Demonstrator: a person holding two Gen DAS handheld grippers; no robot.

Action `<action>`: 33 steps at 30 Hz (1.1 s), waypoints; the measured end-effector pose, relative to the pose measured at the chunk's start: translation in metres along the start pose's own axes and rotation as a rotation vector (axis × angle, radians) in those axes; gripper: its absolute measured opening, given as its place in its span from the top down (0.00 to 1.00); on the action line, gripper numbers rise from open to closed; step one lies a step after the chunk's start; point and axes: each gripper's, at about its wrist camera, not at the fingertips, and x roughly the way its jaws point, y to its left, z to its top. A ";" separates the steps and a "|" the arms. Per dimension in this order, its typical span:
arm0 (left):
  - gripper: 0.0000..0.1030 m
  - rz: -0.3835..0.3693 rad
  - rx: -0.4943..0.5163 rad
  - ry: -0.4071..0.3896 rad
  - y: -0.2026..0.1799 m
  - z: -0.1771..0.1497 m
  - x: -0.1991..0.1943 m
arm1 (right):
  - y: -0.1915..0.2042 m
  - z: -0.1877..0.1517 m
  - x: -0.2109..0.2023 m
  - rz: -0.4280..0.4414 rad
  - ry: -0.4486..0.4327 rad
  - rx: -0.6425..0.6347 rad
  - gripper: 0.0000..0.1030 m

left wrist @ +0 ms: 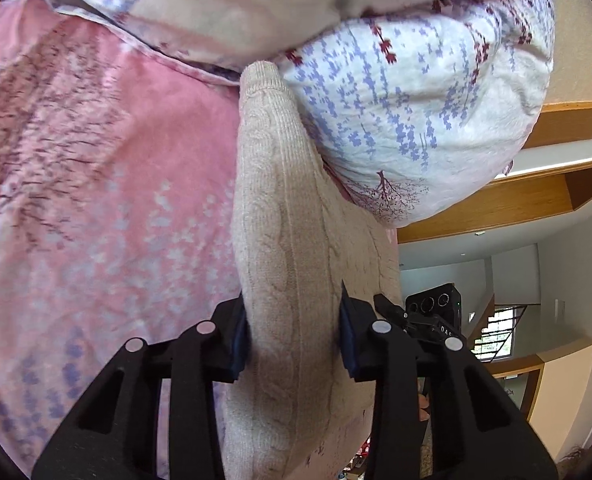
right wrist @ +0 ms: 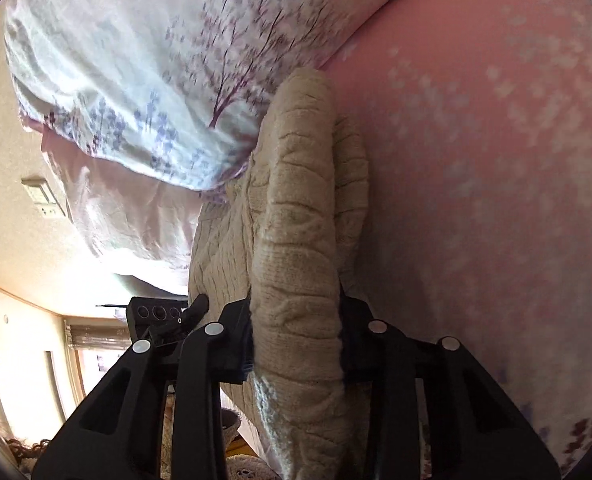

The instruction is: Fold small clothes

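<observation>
1. The pink floral bedsheet [left wrist: 96, 184] fills the left of the left wrist view, with the cream cable-knit sweater [left wrist: 292, 264] lying on it.
2. The left gripper [left wrist: 294, 340] has its jaws closed on a thick fold of the sweater, pads pressing both sides.
3. Far right, a white floral pillow [left wrist: 416, 120] touches the sweater's far end.
4. The right gripper [right wrist: 296, 336] likewise clamps a bunched sweater fold [right wrist: 296, 240], pillow at left, sheet at right.
</observation>
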 end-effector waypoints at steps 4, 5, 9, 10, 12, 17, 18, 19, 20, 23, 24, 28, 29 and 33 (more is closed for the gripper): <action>0.65 0.064 -0.005 -0.055 0.022 -0.004 -0.051 | 0.032 -0.012 0.046 -0.010 0.056 -0.096 0.69; 0.64 0.085 -0.006 -0.070 0.027 -0.005 -0.061 | 0.038 -0.014 0.054 -0.018 0.061 -0.116 0.69; 0.59 0.170 -0.025 -0.081 0.052 0.000 -0.069 | 0.050 -0.018 0.068 -0.110 0.046 -0.191 0.69; 0.56 0.177 -0.019 -0.091 0.054 0.000 -0.068 | 0.051 -0.019 0.068 -0.120 0.047 -0.193 0.66; 0.53 0.223 0.027 -0.108 0.043 -0.003 -0.066 | 0.051 -0.019 0.056 -0.142 0.027 -0.197 0.62; 0.48 0.365 0.193 -0.228 0.013 -0.012 -0.087 | 0.051 -0.015 0.028 -0.140 -0.084 -0.183 0.55; 0.46 0.374 0.229 -0.258 0.003 -0.014 -0.090 | 0.052 -0.015 0.029 -0.145 -0.090 -0.190 0.55; 0.43 0.372 0.271 -0.285 -0.005 -0.017 -0.094 | 0.056 -0.015 0.032 -0.154 -0.087 -0.209 0.62; 0.40 0.365 0.313 -0.301 -0.016 -0.019 -0.095 | 0.061 -0.017 0.035 -0.176 -0.087 -0.243 0.72; 0.34 0.348 0.433 -0.282 -0.042 -0.028 -0.088 | 0.076 -0.021 0.032 -0.256 -0.148 -0.336 0.85; 0.33 0.345 0.461 -0.260 -0.047 -0.030 -0.083 | 0.078 -0.021 0.029 -0.270 -0.167 -0.343 0.90; 0.33 0.384 0.523 -0.184 -0.063 -0.034 -0.047 | 0.072 -0.017 0.028 -0.320 -0.179 -0.323 0.91; 0.33 0.407 0.531 -0.168 -0.064 -0.034 -0.041 | 0.068 -0.017 0.027 -0.331 -0.176 -0.324 0.91; 0.32 0.450 0.537 -0.126 -0.058 -0.035 -0.028 | 0.067 -0.017 0.041 -0.386 -0.170 -0.350 0.91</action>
